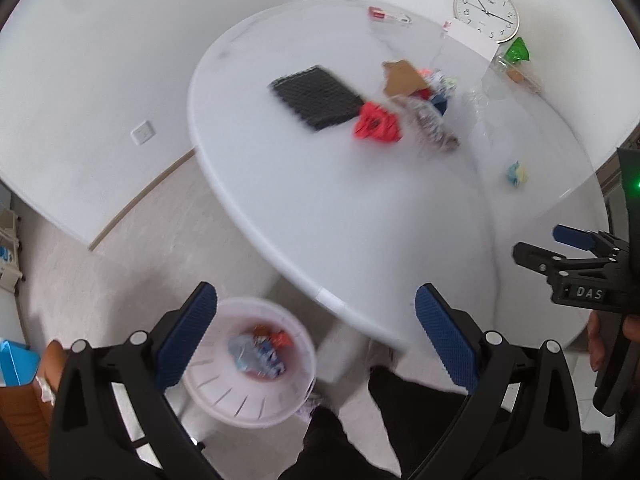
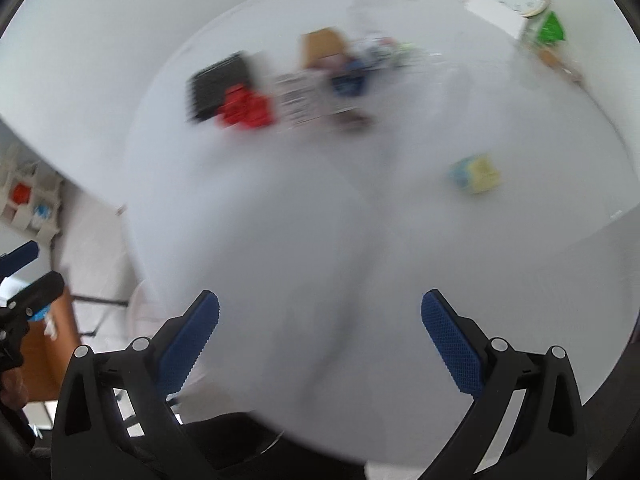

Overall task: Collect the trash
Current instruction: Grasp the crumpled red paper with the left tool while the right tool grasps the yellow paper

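Note:
A round white table (image 1: 320, 200) carries scattered trash: a black mesh sheet (image 1: 316, 96), a crumpled red wrapper (image 1: 376, 122), a brown cardboard piece (image 1: 402, 76), a patterned wrapper (image 1: 434, 124) and a small yellow-blue wad (image 1: 516, 172). On the floor below stands a white bin (image 1: 248, 364) with wrappers inside. My left gripper (image 1: 316, 336) hangs open and empty above the bin and table edge. My right gripper (image 2: 320, 340) is open and empty over the near part of the table (image 2: 320, 240); the blurred yellow-blue wad (image 2: 476, 172) lies ahead to its right, the red wrapper (image 2: 244, 110) ahead left.
A wall clock (image 1: 486, 12) leans at the table's far edge beside a green packet (image 1: 518, 50) and clear plastic items. A person's dark trouser legs (image 1: 400, 420) stand by the bin. A brown box (image 1: 24, 420) sits on the floor at left.

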The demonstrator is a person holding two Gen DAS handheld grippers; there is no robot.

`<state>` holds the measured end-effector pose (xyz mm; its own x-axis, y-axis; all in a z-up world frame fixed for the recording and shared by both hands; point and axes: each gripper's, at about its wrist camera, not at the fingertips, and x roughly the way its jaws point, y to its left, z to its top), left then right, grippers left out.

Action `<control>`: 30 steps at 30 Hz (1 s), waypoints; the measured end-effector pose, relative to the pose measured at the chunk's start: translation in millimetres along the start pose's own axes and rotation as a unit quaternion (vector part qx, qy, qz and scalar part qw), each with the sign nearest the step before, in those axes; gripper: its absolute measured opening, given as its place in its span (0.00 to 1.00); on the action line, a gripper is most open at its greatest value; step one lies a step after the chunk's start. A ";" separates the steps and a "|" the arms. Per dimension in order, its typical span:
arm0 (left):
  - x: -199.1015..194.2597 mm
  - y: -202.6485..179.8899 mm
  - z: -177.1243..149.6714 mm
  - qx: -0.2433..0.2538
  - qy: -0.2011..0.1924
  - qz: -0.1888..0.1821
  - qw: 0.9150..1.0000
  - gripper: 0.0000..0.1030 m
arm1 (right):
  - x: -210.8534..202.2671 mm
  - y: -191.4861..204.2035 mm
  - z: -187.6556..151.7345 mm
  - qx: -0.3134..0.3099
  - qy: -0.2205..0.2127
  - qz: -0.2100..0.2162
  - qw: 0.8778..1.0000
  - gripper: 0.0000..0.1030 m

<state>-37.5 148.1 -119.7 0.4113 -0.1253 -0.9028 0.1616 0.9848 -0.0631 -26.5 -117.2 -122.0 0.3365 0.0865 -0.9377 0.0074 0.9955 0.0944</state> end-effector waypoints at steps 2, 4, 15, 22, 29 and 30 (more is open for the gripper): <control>15.5 -21.6 20.5 0.001 -0.006 -0.005 1.000 0.92 | 4.2 -28.7 11.5 0.005 -0.005 -0.007 1.000 0.97; 34.4 -43.0 42.0 0.005 -0.011 0.005 1.000 0.92 | 13.1 -57.2 24.0 0.009 -0.004 -0.014 1.000 0.97; 136.0 -75.4 131.5 0.018 0.008 0.081 0.997 0.84 | 52.5 -148.4 65.5 0.014 0.019 0.030 0.999 0.97; 163.0 -79.5 155.7 0.023 0.031 0.066 0.997 0.76 | 74.9 -162.6 76.3 0.002 0.036 0.042 0.998 0.97; 187.4 -90.2 167.7 0.038 0.050 0.057 0.996 0.61 | 85.5 -159.7 81.8 -0.006 0.037 0.044 0.998 0.92; 190.1 -89.0 168.7 0.035 0.053 0.053 0.997 0.57 | 86.2 -159.5 82.4 -0.007 0.037 0.042 0.998 0.92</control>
<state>177.6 16.4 -213.9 0.3334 -0.0033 -0.9428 0.1865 0.9805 0.0625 78.9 -271.7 -190.3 0.2658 0.1726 -0.9485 -0.0323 0.9849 0.1702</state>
